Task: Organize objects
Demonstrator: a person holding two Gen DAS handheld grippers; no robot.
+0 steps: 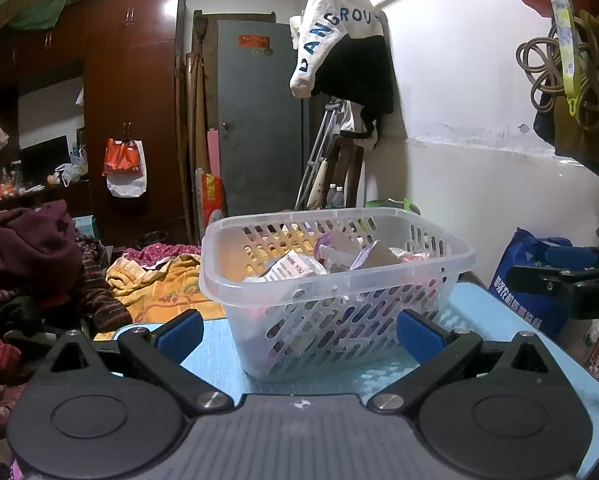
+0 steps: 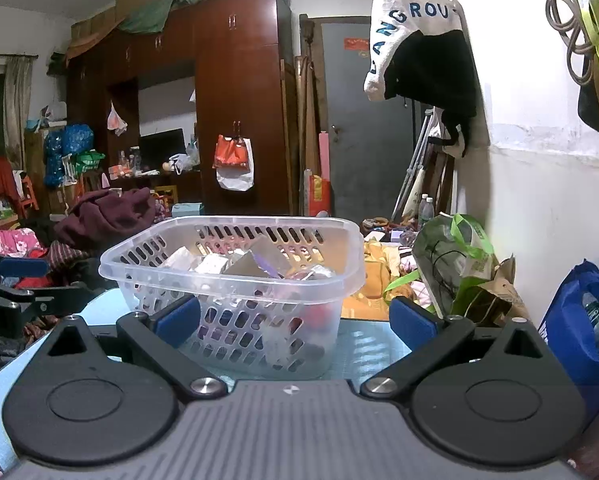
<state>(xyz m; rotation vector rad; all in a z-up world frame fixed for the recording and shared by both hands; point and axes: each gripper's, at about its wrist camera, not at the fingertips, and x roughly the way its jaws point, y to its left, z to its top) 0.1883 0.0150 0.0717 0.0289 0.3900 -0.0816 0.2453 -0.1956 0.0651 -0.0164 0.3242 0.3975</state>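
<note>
On the left, I hold my left gripper [image 1: 299,334] level and low over the light-blue table [image 1: 215,356], its blue-padded fingers [image 1: 179,332] spread wide with nothing between them. Straight ahead of it stands the clear plastic basket [image 1: 339,280], upright on the table and filled with small packets [image 1: 295,268] and wrappers. To the right, my right gripper [image 2: 295,320] sits at the same low, level pose, jaws wide and holding nothing, pointing at the basket's [image 2: 235,280] near corner. Each gripper shows at the edge of the other's view, flanking the basket. Far right, a blue bag [image 2: 583,320] stands by the wall.
</note>
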